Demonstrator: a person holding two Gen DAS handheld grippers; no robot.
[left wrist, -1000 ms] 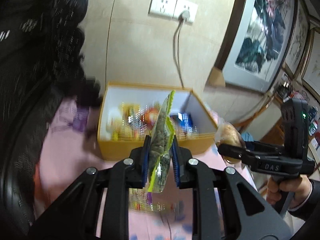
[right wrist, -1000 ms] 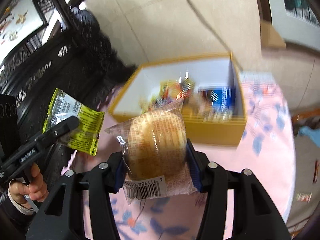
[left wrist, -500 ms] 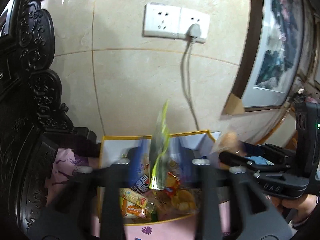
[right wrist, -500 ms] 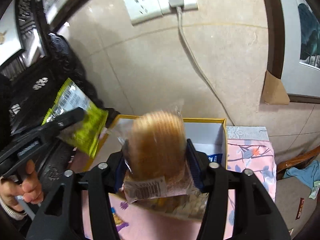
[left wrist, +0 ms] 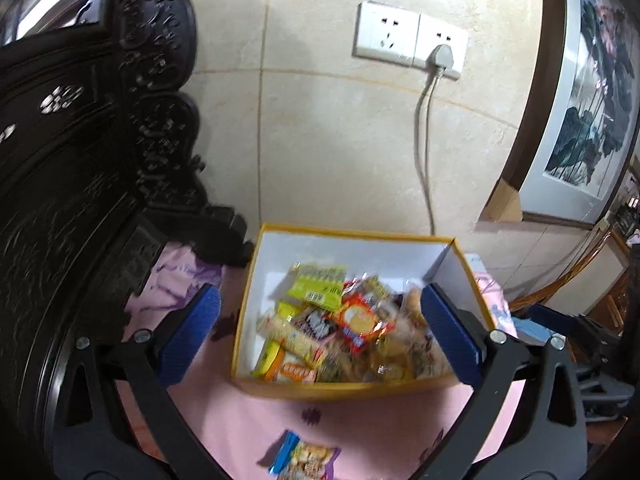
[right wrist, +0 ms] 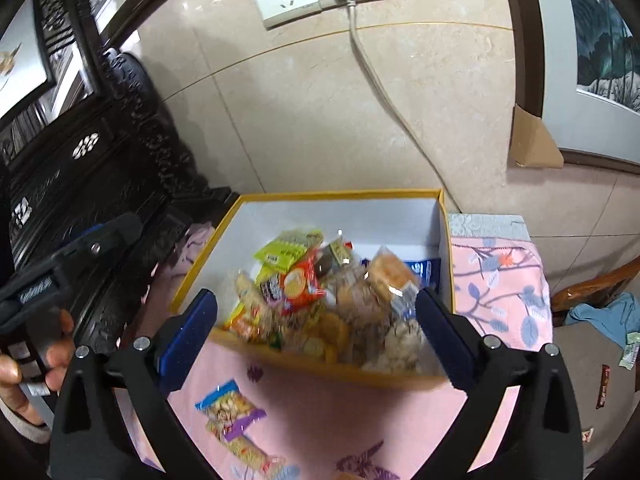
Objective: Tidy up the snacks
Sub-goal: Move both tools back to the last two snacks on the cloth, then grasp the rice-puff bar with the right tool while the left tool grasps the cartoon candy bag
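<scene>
- The left gripper is spread wide and its jaws are opening; nothing is held between the 2 blue pads.
- The right gripper is spread wide too, jaws opening, with nothing gripped.
- The yellow box is seen past both grippers, on the pink cloth.
- The green packet and the round bun are lying on the snack pile inside the box.
- 1 blue packet is left on the cloth in front of the box.

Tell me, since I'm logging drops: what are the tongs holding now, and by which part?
Nothing. Both tongs, left and right, are opening with nothing between the pads; the green packet and bread bun lie in the yellow box.
</scene>
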